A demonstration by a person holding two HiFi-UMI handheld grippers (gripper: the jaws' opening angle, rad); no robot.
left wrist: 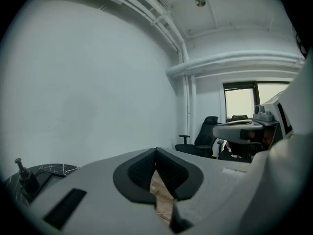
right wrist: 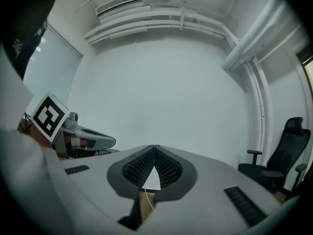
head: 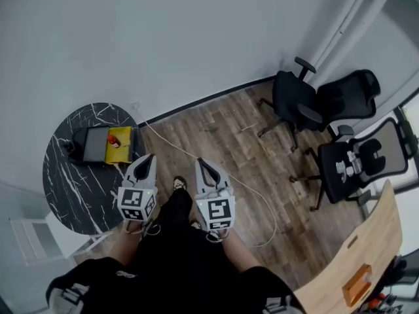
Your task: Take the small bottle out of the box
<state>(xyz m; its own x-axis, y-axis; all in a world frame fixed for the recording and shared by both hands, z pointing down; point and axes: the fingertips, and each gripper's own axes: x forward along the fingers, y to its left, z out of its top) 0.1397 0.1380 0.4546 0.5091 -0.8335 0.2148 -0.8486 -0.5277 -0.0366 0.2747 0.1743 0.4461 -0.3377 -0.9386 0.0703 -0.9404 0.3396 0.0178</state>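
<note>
In the head view a round black marble table (head: 78, 195) stands at the left. On its far side lies an open box (head: 95, 146) with a yellow part, and a small red-orange item (head: 112, 142) sits in that part; it is too small to tell if it is the bottle. My left gripper (head: 147, 159) and right gripper (head: 203, 165) hang side by side in front of my body, over the wooden floor and short of the box. Both are shut with nothing in them, jaws closed tip to tip in the left gripper view (left wrist: 156, 151) and the right gripper view (right wrist: 155, 147).
A dark small object (head: 69, 149) stands on the table beside the box, also seen in the left gripper view (left wrist: 23, 174). Black office chairs (head: 298, 103) (head: 353, 162) stand at the right. A white cable (head: 252, 198) runs over the floor. A wooden tabletop (head: 357, 260) lies at lower right.
</note>
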